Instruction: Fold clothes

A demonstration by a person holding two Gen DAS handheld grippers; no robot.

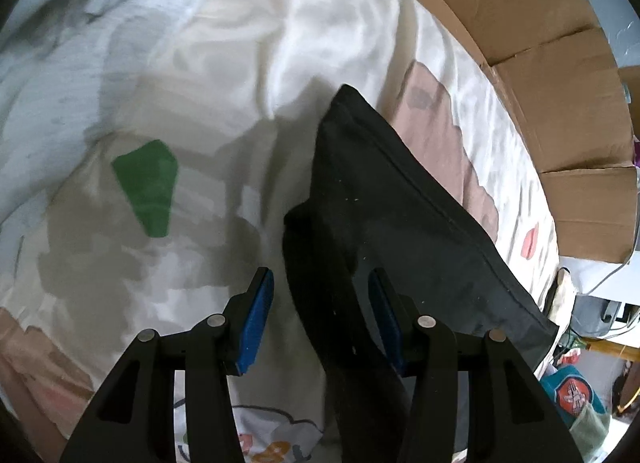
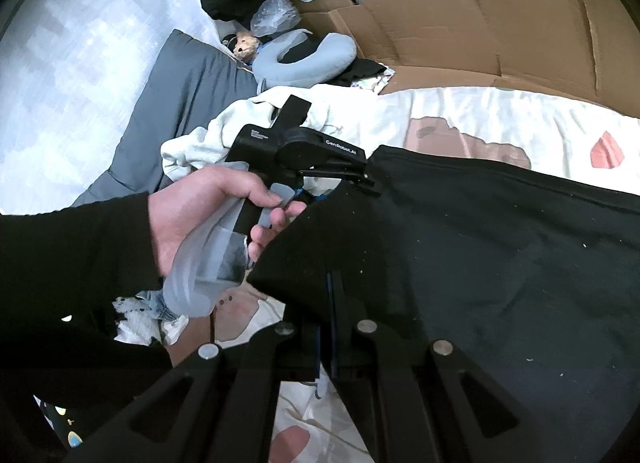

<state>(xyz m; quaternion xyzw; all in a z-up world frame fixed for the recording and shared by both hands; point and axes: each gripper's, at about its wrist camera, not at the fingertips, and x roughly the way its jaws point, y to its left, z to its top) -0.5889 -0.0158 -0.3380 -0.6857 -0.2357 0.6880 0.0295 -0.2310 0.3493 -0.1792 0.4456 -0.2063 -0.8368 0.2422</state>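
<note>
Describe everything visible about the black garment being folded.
The black garment is dark, matte, woven-looking cloth flecked with pale lint, with a stitched seam along one edge. It is lifted and stretched over the patterned bedsheet, one corner pointing up. The right hand-held gripper is shut on its edge. The left hand-held gripper stands open, a fold of the cloth hanging between its blue pads.

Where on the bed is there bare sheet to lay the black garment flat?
Bare sheet lies left of the black garment, around the green patch. A narrow strip runs between the garment and the cardboard. The head end is crowded: white clothes, grey pillow, neck pillow.
</note>
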